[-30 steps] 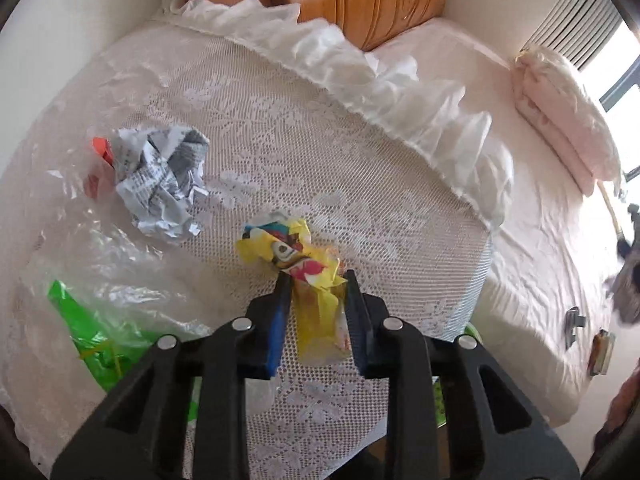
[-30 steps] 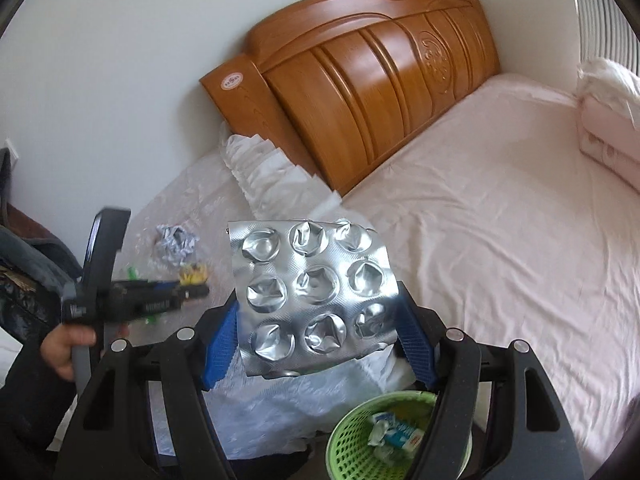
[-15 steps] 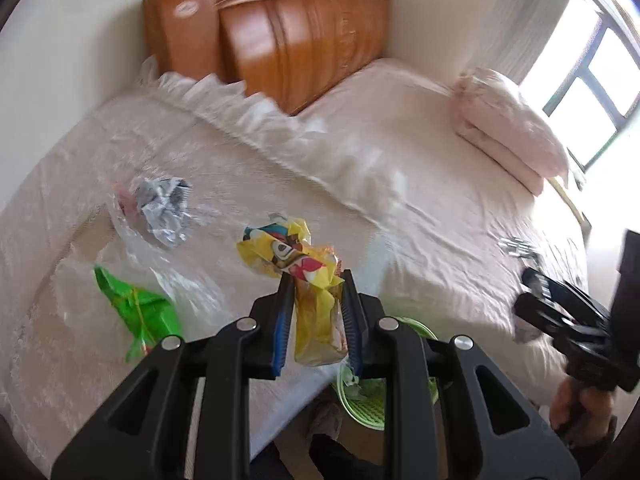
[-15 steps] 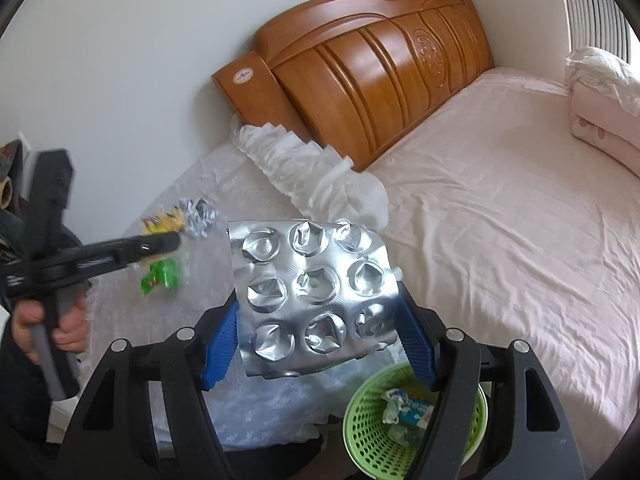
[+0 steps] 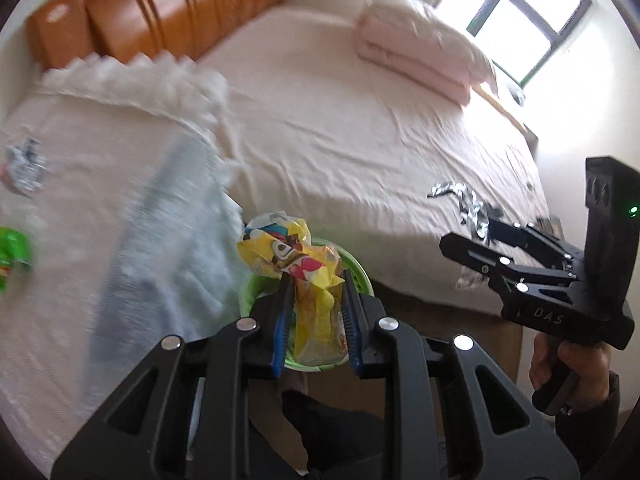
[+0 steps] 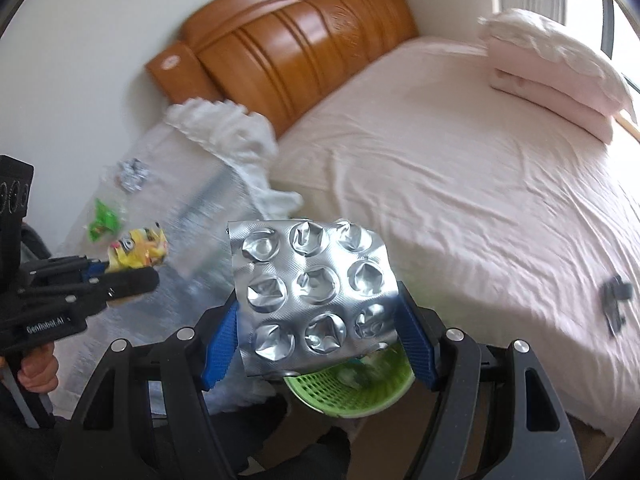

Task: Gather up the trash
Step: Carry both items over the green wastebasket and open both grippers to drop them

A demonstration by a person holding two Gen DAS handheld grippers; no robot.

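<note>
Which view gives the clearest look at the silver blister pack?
The right wrist view. There the blister pack fills the centre, held flat-on between the right gripper's blue pads, every crushed foil pocket visible. The left wrist view shows only that gripper from the side at the right edge, with small slivers of crumpled foil around its fingers.

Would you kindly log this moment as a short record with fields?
left gripper: shut on yellow wrapper, above the basket
right gripper: shut on foil blister sheet
basket: green, on the floor by the bed
left on table: crumpled paper, green wrapper
</note>
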